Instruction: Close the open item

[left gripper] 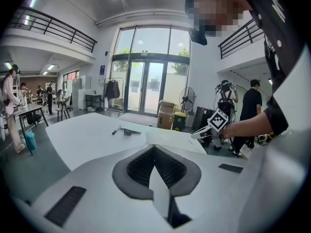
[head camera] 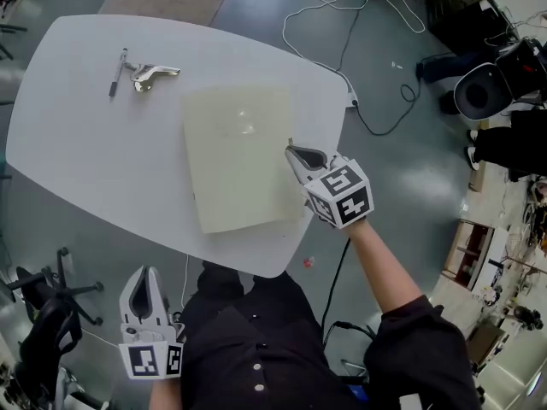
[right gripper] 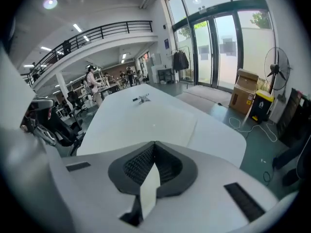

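**Desk:** Where is the item in this shot?

**Photographer:** A cream folder lies flat on a white table, its cover down and its long edges running away from the person standing at the table's near edge. It sits toward the right half of the tabletop. From above it reads as shut, with one plain sheet-like face showing. Whether it is a folder or a thin book, the picture is too soft to say.

**Desk:** And the two claws?

**Photographer:** The right gripper hangs over the folder's right edge, about halfway along it, angled down and pointing left across the cover. Its jaws are clenched together with nothing between them. The head view cannot settle whether the tips touch the cover. In the left gripper view they look just clear of it. The left gripper is held low and back, off the table's near edge and beside the person's dark shirt, well apart from the folder. Its jaws are likewise pressed together and empty, aimed toward the table.

**Desk:** Anything else in frame?

**Photographer:** A pen and a small metal tool lie side by side at the table's far left, well apart from the folder. A cable loops over the grey floor beyond the table. An office chair stands at the lower left.
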A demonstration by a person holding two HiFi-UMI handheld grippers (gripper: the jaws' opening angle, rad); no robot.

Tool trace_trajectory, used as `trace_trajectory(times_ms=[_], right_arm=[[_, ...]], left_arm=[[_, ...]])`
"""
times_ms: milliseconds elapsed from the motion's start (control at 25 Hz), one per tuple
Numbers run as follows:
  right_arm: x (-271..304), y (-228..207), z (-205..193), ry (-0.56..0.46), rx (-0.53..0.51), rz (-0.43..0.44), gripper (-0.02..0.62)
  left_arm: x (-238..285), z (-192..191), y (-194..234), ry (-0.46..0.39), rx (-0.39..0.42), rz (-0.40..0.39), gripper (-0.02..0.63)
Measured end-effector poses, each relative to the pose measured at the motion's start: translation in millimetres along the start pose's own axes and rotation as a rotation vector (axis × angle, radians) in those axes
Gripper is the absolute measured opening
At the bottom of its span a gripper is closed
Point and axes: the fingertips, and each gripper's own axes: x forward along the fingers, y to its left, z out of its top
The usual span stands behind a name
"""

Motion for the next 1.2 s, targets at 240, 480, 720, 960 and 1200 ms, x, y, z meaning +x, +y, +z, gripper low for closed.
trace_trajectory(times_ms=[240, 480, 720, 960, 1200], right_arm=[[-56, 0, 47, -0.272, -0.023, -0.074, 0.026], [-134, 3, 83, -0.504, 0.072, -0.160, 0.026], [-198, 6, 106, -0.631, 0.039, -0.228, 0.026], [-247, 14, 106, -0.733, 0.066, -0.303, 0.026], [-293, 6, 103, -0.825, 0.084, -0.396, 0.026]], left_arm=[[8, 37, -6, -0.109, -0.007, -0.016, 0.017], [2, 78, -7, -0.243, 0.019, -0.053, 0.017], [-1, 118, -15, -0.342, 0.051, -0.080, 0.017], [-4, 136, -20, -0.371, 0.160, -0.066, 0.017], [-8, 162, -18, -0.441, 0.162, -0.066, 0.017]])
